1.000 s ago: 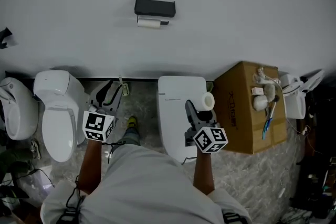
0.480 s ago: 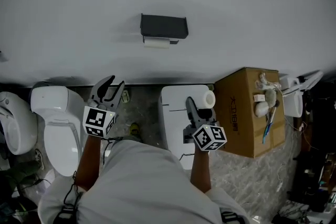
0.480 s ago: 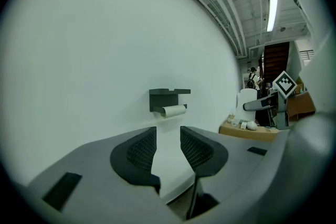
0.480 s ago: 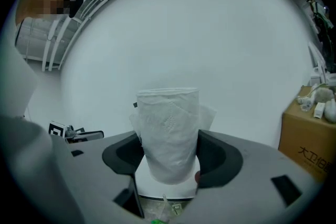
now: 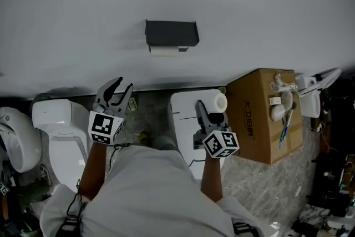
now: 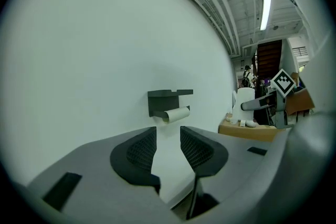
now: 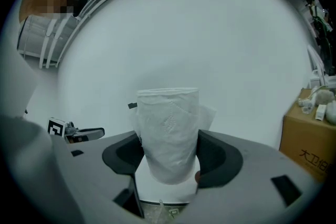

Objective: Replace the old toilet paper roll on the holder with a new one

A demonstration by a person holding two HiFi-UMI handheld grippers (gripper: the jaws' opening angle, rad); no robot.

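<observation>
A black holder (image 5: 171, 34) hangs on the white wall, with the thin old roll (image 5: 164, 51) under it; the left gripper view shows the holder (image 6: 167, 100) and old roll (image 6: 175, 114) ahead. My left gripper (image 5: 115, 91) is open and empty, below and left of the holder, and its jaws (image 6: 167, 150) stand apart. My right gripper (image 5: 212, 109) is shut on a full new toilet paper roll (image 5: 217, 103), held upright between the pads (image 7: 167, 140), below and right of the holder.
Below the wall stand a white toilet (image 5: 60, 125) at left and another toilet's lid (image 5: 184, 119) under the right gripper. A cardboard box (image 5: 260, 116) with small items on top stands at right. A white fixture (image 5: 15, 139) is at the far left.
Both grippers and the view have come closer to the wall. The left gripper rose from beside the toilet to nearer the holder. The new roll stays in the right gripper.
</observation>
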